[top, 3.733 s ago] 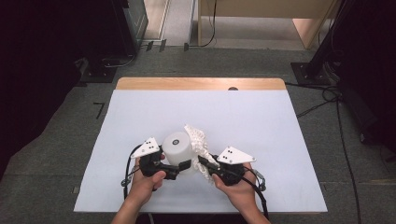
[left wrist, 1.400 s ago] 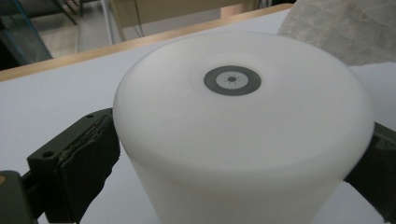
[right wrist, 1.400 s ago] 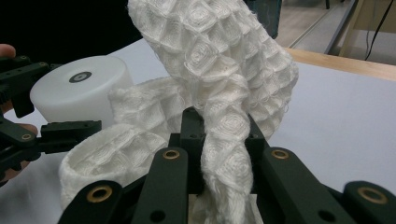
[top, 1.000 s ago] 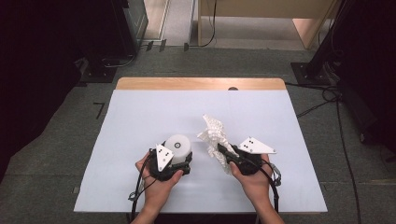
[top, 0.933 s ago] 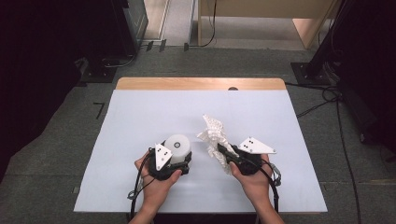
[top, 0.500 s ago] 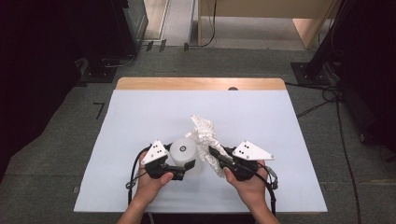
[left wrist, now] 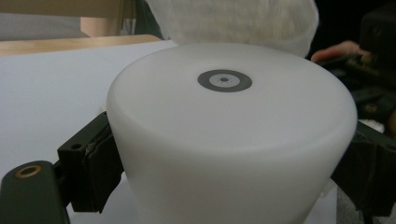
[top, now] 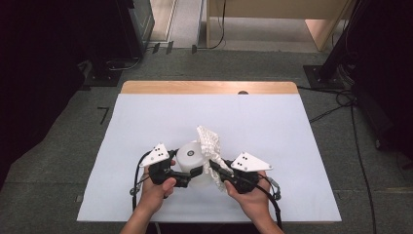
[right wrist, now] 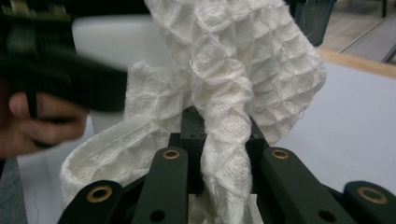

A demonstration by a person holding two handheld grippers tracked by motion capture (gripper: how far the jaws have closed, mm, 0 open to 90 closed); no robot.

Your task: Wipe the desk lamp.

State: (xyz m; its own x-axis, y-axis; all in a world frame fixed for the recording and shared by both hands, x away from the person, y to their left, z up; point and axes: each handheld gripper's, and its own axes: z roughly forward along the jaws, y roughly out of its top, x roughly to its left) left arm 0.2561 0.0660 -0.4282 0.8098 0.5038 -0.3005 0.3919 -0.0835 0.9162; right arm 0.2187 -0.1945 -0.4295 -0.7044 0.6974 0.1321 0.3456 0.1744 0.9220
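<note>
A white plastic cup (top: pixel 191 161) (left wrist: pixel 229 135) stands upside down near the table's front, its base with a grey ring mark facing up. My left gripper (top: pixel 191 171) (left wrist: pixel 224 172) is shut on the cup, one pad on each side of its wall. A white waffle-weave cloth (top: pixel 209 144) (right wrist: pixel 238 79) rises bunched beside the cup and touches its right side. My right gripper (top: pixel 217 171) (right wrist: pixel 219 135) is shut on the cloth, with a twisted fold pinched between its jaws. The cup (right wrist: pixel 116 42) shows blurred behind the cloth in the right gripper view.
The white table cover (top: pixel 272 122) spreads wide around both hands, with a wooden edge (top: pixel 209 87) at the far side. Dark equipment stands and cables (top: pixel 341 97) sit on the grey floor beyond the table.
Both hands have moved toward each other. The cloth, held apart from the cup a second ago, now leans against the cup's right side. The cup has risen and shifted slightly right.
</note>
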